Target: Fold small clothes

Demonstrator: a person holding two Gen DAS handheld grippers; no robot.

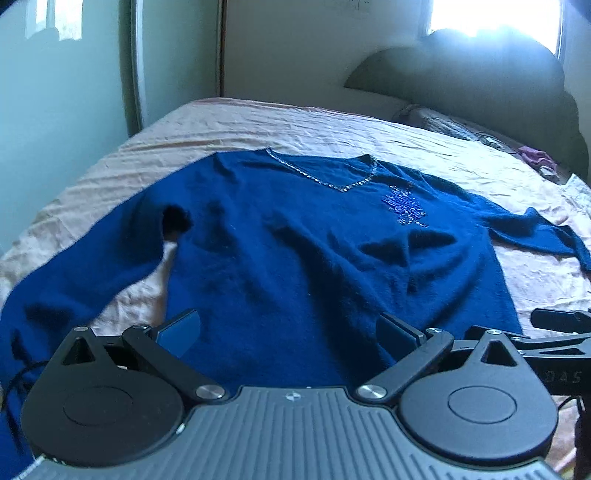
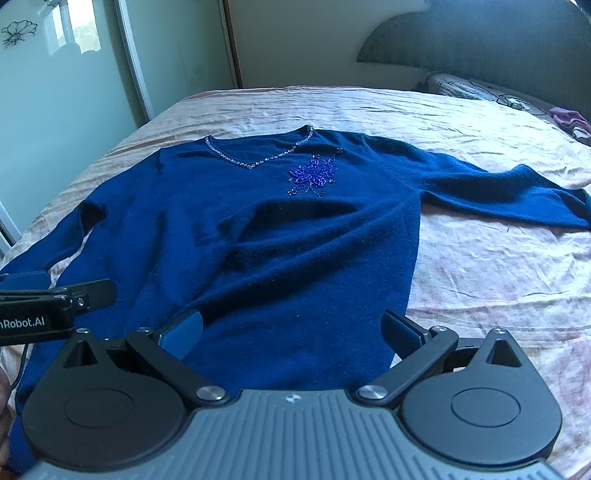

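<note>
while both show the sweater (image 1: 295, 240) — only right's shows wardrobe flower (image 2: 18, 31).

Bed (image 2: 480, 122), blue sweater (image 2: 280, 236) spread flat

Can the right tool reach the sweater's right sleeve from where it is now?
Probably yes. The right tool is open above the blue sweater hem, and the right sleeve lies flat on the bed sheet with nothing between them. The left tool is on the other side.
</note>
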